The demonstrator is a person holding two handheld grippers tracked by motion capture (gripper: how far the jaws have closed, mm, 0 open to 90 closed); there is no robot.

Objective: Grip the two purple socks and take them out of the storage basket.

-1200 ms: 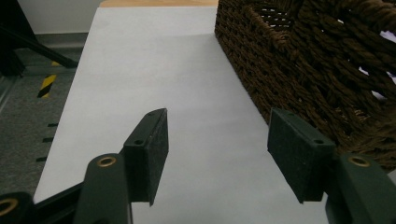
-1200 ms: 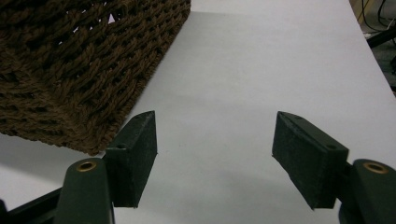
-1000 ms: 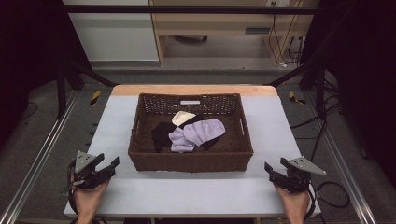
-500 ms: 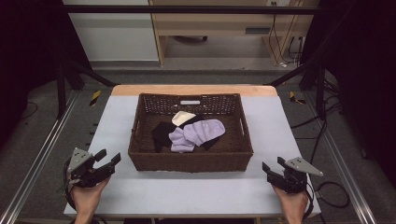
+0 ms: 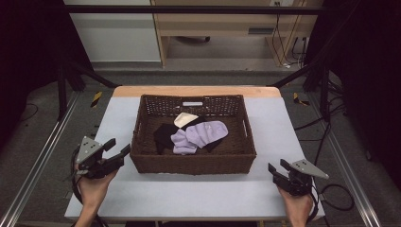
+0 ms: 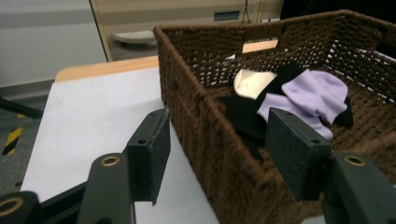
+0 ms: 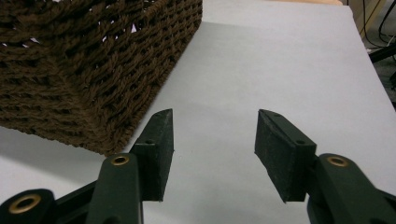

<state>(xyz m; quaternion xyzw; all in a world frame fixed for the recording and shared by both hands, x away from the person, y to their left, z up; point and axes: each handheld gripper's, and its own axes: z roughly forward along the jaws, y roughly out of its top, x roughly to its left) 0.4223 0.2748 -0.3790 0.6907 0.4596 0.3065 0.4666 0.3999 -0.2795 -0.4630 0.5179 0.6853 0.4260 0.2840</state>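
A brown wicker basket [image 5: 146, 163] stands in the middle of the table, and the left gripper view looks over its near corner [image 6: 224, 154]. Inside lie a lilac sock [image 5: 201, 135] [image 6: 308, 95], a black cloth [image 5: 163, 135] [image 6: 243, 114] and a cream piece [image 5: 185, 119] [image 6: 252, 81]. My left gripper [image 5: 118, 149] [image 6: 219, 151] is raised beside the basket's front left corner, open, with nothing between its jaws. My right gripper [image 5: 278, 168] [image 7: 215, 149] hovers low at the basket's front right, open over bare table, and the basket's corner [image 7: 93, 74] is at its left.
The table top [image 5: 198, 194] is pale grey with a wooden strip [image 5: 198, 91] along its far edge. Metal rails [image 5: 38, 161] run along both sides. Cables [image 5: 340, 194] lie on the floor at the right. A cabinet [image 5: 227, 28] stands behind the table.
My left gripper has risen and moved forward toward the basket's front left corner. My right gripper has barely shifted.
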